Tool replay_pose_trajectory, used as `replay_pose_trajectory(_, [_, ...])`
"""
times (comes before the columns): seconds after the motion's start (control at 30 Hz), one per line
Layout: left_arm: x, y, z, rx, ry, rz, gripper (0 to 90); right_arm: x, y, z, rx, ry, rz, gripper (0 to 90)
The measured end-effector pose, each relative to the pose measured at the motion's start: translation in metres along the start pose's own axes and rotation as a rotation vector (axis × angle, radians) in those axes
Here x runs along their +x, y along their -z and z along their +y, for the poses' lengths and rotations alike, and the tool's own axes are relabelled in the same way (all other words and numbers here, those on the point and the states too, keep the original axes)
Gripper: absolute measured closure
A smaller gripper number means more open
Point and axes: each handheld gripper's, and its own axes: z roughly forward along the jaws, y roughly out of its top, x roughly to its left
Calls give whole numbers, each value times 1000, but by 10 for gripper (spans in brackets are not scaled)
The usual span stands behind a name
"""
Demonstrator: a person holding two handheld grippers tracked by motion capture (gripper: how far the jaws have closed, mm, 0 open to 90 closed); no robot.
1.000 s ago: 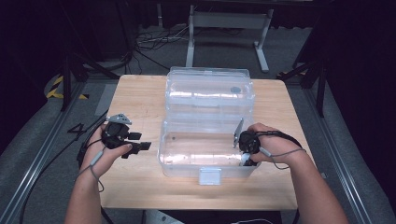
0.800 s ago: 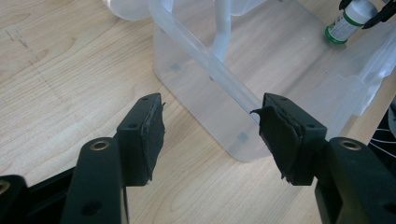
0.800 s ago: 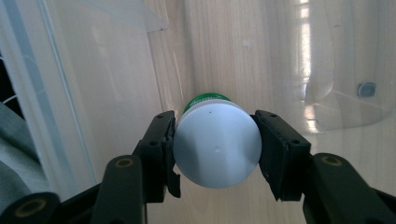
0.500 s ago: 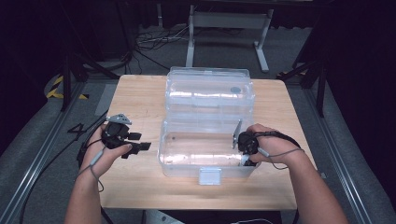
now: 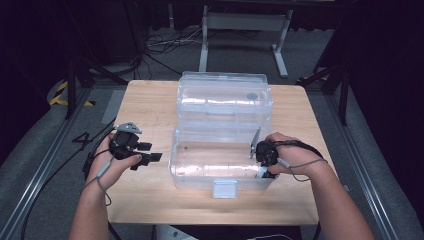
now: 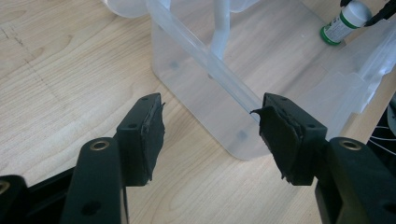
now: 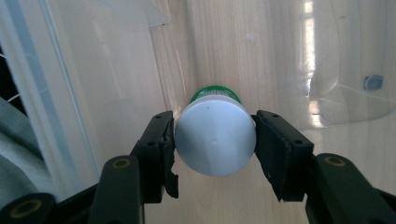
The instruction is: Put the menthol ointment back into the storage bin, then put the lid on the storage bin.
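My right claw point(image 7: 215, 140) is clamped on a small bottle point(image 7: 215, 140), one black pad pressed to each side of its white cap, with a band of green showing just past the cap. In the right claw's own view I look straight down the bottle toward the pale wood seen through the clear floor of the bin. From the high view, my right hand point(image 5: 285, 152) holds that claw point(image 5: 264, 159) low inside the near right corner of a clear plastic bin point(image 5: 200, 170), which sits in the middle of the wooden table point(image 5: 150, 105). The bin's clear lid point(image 5: 225, 95) lies folded open behind it, toward the far edge of the table.

My left claw point(image 6: 210, 135) has its jaws well apart, holding nothing. It hovers over bare wood just beside the bin's left wall, pointing toward it. In its view the same white and green bottle point(image 6: 343, 21) appears far off across the bin. From above, my left hand point(image 5: 117, 157) holds this claw point(image 5: 150, 155) near the left side of the bin, not touching it.

Compared with a second ago, nothing has visibly shifted: both hands, both claws, the bin and its lid sit where they were.
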Motion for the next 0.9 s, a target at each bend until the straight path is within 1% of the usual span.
replay_pose_trajectory(0.03, [0, 0, 0, -1, 0, 0, 402, 0, 1, 0, 2, -1, 2, 485])
replay_pose_trajectory(0.1, [0, 0, 0, 0, -1, -1, 401, 1, 4, -2, -14, 3, -1, 481])
replay_pose_trajectory(0.23, [0, -1, 1, -4, 0, -6, 400, 2, 8, -3, -25, -11, -8, 473])
replay_pose_trajectory(0.3, [0, -1, 2, -4, -4, -7, 400, 3, 11, -4, -45, 1, -17, 470])
replay_pose_trajectory(0.33, [-1, -1, 3, -4, -3, -7, 400, 4, 14, -5, -50, -5, -16, 468])
replay_pose_trajectory(0.4, [-1, -2, 5, -4, -9, -10, 399, 6, 19, -7, -82, -8, -24, 467])
replay_pose_trajectory(0.47, [-2, -2, 5, -9, -7, -14, 400, 6, 22, -9, -90, -8, -24, 466])
replay_pose_trajectory(0.5, [-2, -3, 6, -5, -13, -15, 399, 8, 25, -10, -108, -16, -29, 463])
replay_pose_trajectory(0.53, [-2, -3, 7, -6, -17, -17, 399, 9, 32, -12, -150, -26, -37, 462])
replay_pose_trajectory(0.57, [-3, -4, 7, -7, -18, -19, 399, 9, 32, -12, -150, -26, -37, 462])
replay_pose_trajectory(0.6, [-4, -4, 8, -6, -17, -20, 400, 9, 33, -13, -168, -26, -44, 461])
replay_pose_trajectory(0.67, [-5, -5, 9, -8, -25, -24, 399, 10, 38, -15, -201, -48, -56, 461])
replay_pose_trajectory(0.73, [-6, -5, 10, -8, -30, -29, 399, 10, 42, -17, -229, -59, -63, 461])
replay_pose_trajectory(0.8, [-7, -5, 10, -10, -33, -34, 400, 10, 46, -18, -269, -63, -78, 461])
replay_pose_trajectory(0.9, [-7, -5, 10, -9, -36, -34, 400, 10, 52, -19, -322, -74, -82, 455])
